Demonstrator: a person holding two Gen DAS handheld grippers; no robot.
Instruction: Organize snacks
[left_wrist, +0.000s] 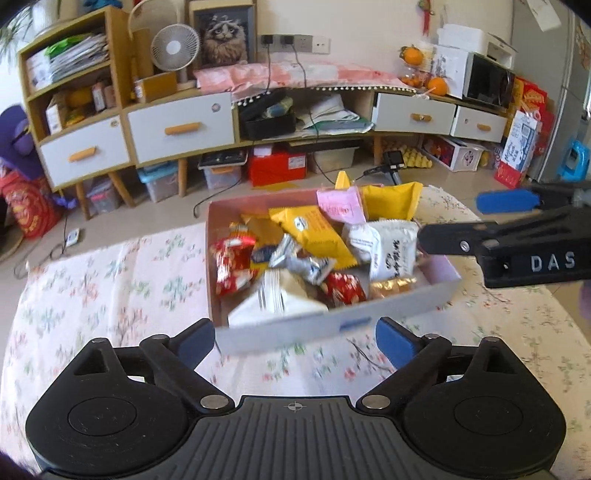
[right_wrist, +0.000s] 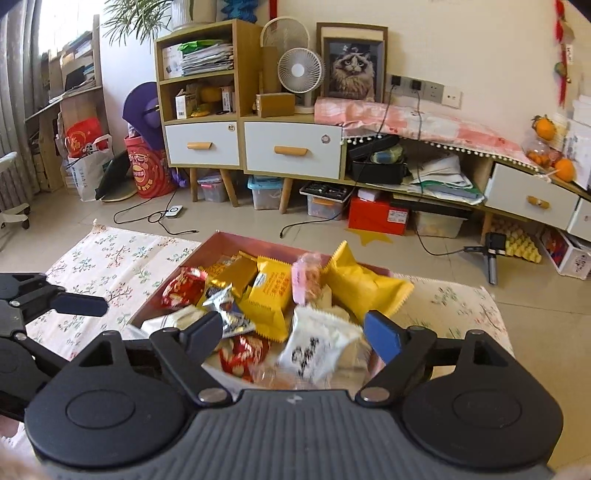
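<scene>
Both hand-held grippers, left (left_wrist: 295, 341) and right (right_wrist: 293, 332), gape wide, empty, at the snack box (left_wrist: 280, 334).

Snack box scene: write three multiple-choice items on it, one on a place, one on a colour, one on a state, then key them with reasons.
1. Where do the snacks lie?
A. in the open box on the floral cloth
B. on the floor
C. in a cabinet drawer

2. What colour is the large packet standing at the box's far side?
A. green
B. yellow
C. black

3. How do the right tongs stand?
A. shut on a red packet
B. out of view
C. open over the box, holding nothing

Key: 1 A, the packets fill the box on the cloth. 2 B, its wrapper is plain yellow. 3 C, both fingers are spread apart above the snacks. The left tongs are open too.
</scene>
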